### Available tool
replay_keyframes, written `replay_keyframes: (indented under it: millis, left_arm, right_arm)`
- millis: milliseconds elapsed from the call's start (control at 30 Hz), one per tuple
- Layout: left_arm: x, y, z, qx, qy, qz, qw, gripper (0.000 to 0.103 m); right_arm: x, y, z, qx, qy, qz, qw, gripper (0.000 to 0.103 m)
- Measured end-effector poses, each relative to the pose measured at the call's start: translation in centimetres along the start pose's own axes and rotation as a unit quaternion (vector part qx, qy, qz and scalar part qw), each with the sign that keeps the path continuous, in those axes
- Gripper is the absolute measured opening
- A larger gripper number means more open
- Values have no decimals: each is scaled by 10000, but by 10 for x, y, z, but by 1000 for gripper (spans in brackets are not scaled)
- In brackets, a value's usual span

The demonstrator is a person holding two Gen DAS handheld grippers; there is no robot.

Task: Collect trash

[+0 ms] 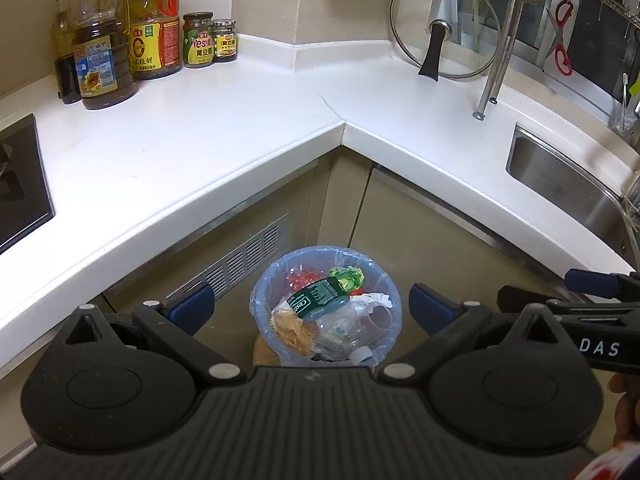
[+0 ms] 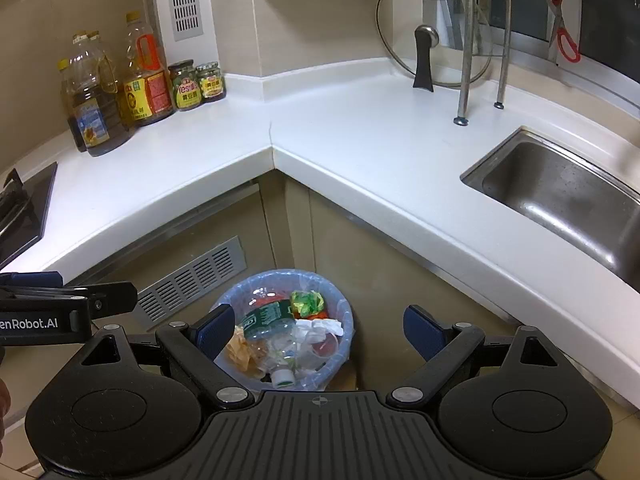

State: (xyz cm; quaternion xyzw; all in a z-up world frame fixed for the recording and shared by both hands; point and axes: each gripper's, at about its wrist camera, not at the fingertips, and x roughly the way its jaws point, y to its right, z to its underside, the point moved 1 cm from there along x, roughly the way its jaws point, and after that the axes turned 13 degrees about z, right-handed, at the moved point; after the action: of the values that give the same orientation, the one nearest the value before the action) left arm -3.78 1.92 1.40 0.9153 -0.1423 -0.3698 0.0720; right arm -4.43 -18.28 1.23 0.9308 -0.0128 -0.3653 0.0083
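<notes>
Left wrist view: the left gripper (image 1: 312, 310) stands wide apart with nothing between its blue pads, held above a trash bin (image 1: 262, 300) that sits on the floor in the inner corner below the L-shaped white desk (image 1: 240, 132). Bin is lined with a clear bluish bag and already holds a crushed plastic bottle (image 1: 320, 296) with a green label, a green wrapper (image 1: 347, 276), white crumpled paper (image 1: 370, 302), a tan crumpled piece (image 1: 290, 328) and some red scraps (image 1: 300, 279). Right wrist view: the right gripper (image 2: 320, 330) is likewise wide, empty, and poised over the same bin, with its left pad overlapping the bin's near rim in the picture; whether it touches cannot be told. Each gripper shows at the side edge of the other's view, so the two sit close side by side. Desk surface near its front edges carries nothing. At the far left back edge stand oil bottles (image 1: 102, 64) and two sauce jars (image 1: 198, 40). A glass pot lid (image 1: 444, 26) leans upright at the far back corner beside the legs of a metal rack (image 1: 498, 52). A steel sink (image 2: 560, 196) is set into the desk's right wing, and a black stove top (image 1: 20, 184) into its left end. Red-handled scissors (image 2: 562, 20) hang by the window.
</notes>
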Motion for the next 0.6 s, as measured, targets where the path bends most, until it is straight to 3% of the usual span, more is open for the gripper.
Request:
replay_keyframes:
  millis: [600]
  left_arm:
    - [-5, -1, 1, 26, 15, -5, 10000, 103]
  right_arm:
    - [-5, 3, 1, 52, 55, 7, 10000, 91]
